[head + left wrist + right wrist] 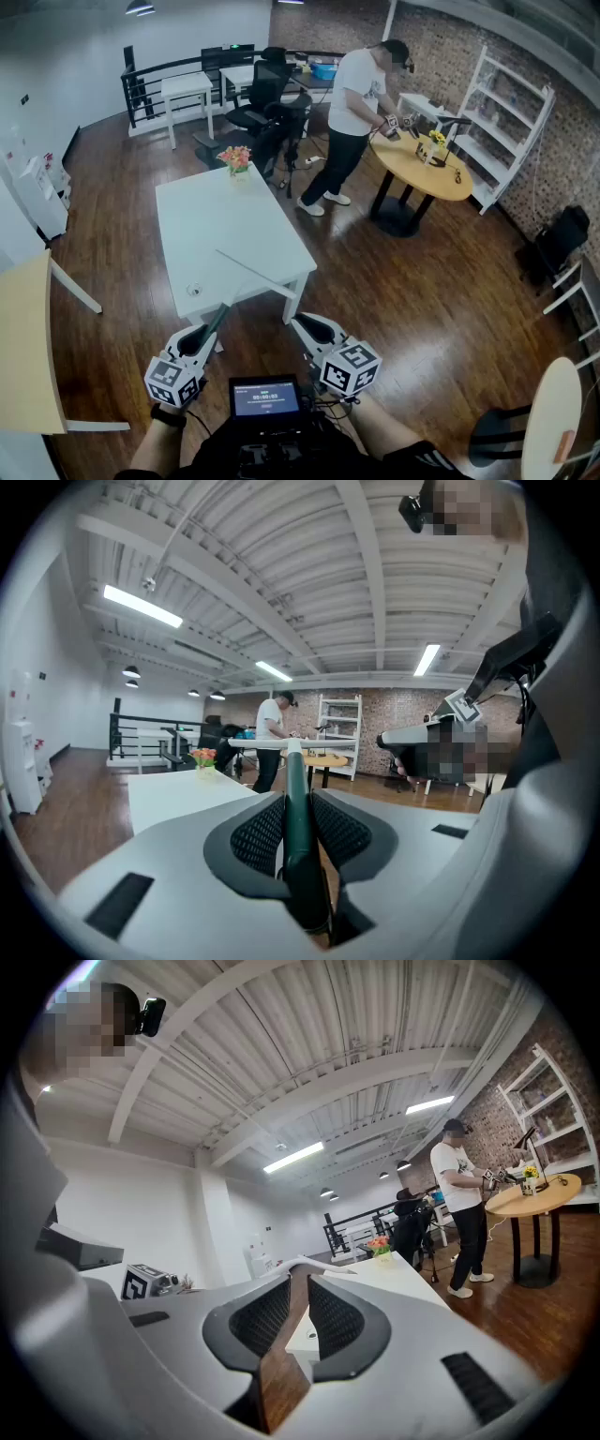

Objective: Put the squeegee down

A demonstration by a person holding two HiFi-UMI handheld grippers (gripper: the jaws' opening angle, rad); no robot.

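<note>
My left gripper point(217, 321) is shut on the dark green handle of the squeegee point(258, 269). The handle runs forward from the jaws, and the long pale blade hangs over the near right part of the white table point(206, 216). In the left gripper view the handle point(298, 827) is pinched between the black pads of the left gripper point(291, 797), with the blade crosswise at its far end. My right gripper point(300, 322) is held level to the right, near the table's front corner. In its own view the right gripper point(298, 1274) is shut, with nothing between the jaws.
A vase of flowers point(235, 157) stands at the table's far edge and a small round object point(194, 290) lies near its front left. A person point(352, 112) works at a round wooden table point(427, 178) beyond. A pale wooden tabletop point(23, 347) is at my left.
</note>
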